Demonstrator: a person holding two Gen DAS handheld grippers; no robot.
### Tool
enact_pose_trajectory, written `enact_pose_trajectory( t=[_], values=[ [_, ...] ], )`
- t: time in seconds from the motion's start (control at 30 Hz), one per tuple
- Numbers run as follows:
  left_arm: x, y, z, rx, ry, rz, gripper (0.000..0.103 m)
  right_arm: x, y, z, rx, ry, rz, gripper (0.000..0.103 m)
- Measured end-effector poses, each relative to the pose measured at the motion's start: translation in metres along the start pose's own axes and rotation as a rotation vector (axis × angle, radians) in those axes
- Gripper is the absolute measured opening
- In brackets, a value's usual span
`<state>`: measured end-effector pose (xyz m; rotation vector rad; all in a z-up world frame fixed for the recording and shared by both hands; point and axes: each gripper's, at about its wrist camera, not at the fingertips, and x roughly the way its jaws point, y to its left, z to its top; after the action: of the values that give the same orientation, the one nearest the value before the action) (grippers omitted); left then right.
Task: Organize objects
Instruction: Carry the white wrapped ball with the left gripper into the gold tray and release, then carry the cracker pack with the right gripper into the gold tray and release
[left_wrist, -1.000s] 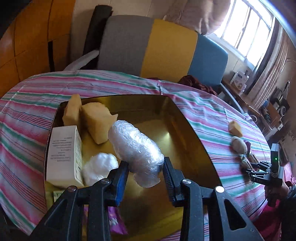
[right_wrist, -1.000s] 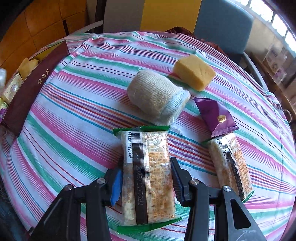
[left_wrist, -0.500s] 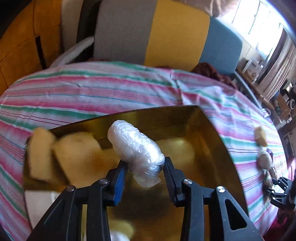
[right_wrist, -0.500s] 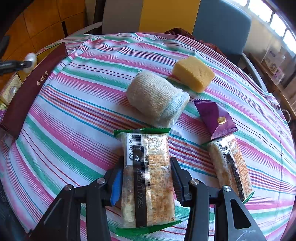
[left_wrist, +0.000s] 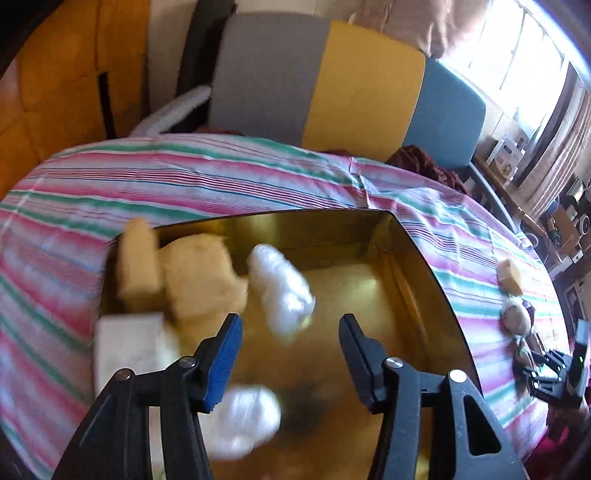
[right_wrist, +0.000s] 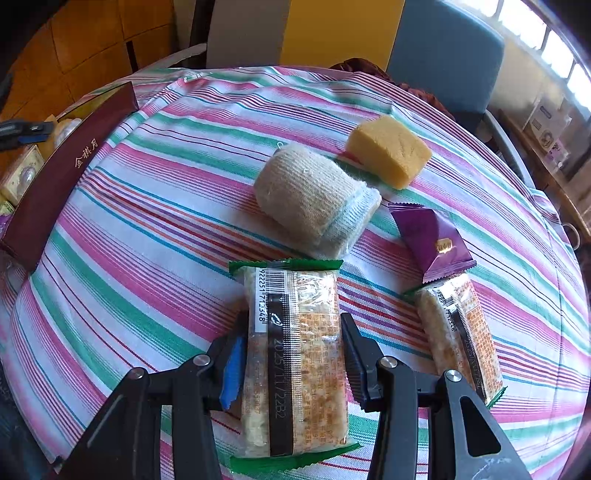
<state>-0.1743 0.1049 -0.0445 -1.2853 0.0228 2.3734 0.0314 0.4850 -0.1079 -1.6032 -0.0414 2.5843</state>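
A striped cloth (right_wrist: 147, 236) covers the round worktop, with a grey, yellow and blue chair (left_wrist: 332, 85) behind its far edge. On the worktop's left side sits a gold-lined box (left_wrist: 417, 295) with a maroon outer wall. Inside it, motion-blurred, lie two yellow sponges (left_wrist: 177, 273) at the far left corner, a white carton (left_wrist: 125, 347), a white ball (left_wrist: 240, 421) and a plastic-wrapped roll (left_wrist: 282, 291) lying loose beyond the left claw (left_wrist: 290, 354), whose fingers are spread wide with nothing between them. The right claw (right_wrist: 291, 354) pinches a green-edged cracker packet (right_wrist: 295, 354). Beyond it lie a rolled sock (right_wrist: 314, 199), a yellow sponge block (right_wrist: 388, 151), a second cracker packet (right_wrist: 461, 332) and a purple sachet (right_wrist: 432, 236) overlapping that packet's far end.
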Motion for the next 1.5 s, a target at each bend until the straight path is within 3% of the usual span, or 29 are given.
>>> enact_pose_trajectory(
  t=[0.17, 0.33, 0.47, 0.7, 0.87, 1.0, 1.2, 1.37, 1.5],
  values=[
    [-0.047, 0.010, -0.043, -0.019, -0.057, 0.018, 0.054, 0.000, 0.005, 0.004, 0.003, 0.022, -0.017, 0.042],
    [-0.067, 0.024, -0.083, -0.061, -0.062, 0.035, 0.054, -0.003, 0.014, 0.009, 0.056, 0.071, -0.073, 0.039],
    [-0.079, 0.031, -0.102, -0.067, -0.075, 0.051, 0.054, -0.022, 0.027, 0.013, 0.098, 0.066, -0.050, 0.039],
    [-0.092, 0.043, -0.117, -0.105, -0.108, 0.079, 0.054, -0.082, 0.086, 0.051, 0.083, -0.091, 0.106, 0.039],
    [-0.094, 0.052, -0.118, -0.133, -0.118, 0.097, 0.054, -0.100, 0.171, 0.097, -0.027, -0.137, 0.256, 0.039],
    [-0.092, 0.056, -0.120, -0.151, -0.115, 0.099, 0.054, -0.074, 0.238, 0.128, -0.051, -0.060, 0.324, 0.039],
    [-0.091, 0.056, -0.123, -0.161, -0.109, 0.078, 0.054, -0.004, 0.302, 0.169, -0.023, 0.076, 0.305, 0.039],
    [-0.088, 0.062, -0.123, -0.179, -0.097, 0.074, 0.053, 0.033, 0.333, 0.185, -0.003, 0.140, 0.265, 0.042],
    [-0.089, 0.061, -0.122, -0.182, -0.100, 0.074, 0.053, 0.043, 0.335, 0.188, 0.111, 0.118, 0.381, 0.051]
  ],
)
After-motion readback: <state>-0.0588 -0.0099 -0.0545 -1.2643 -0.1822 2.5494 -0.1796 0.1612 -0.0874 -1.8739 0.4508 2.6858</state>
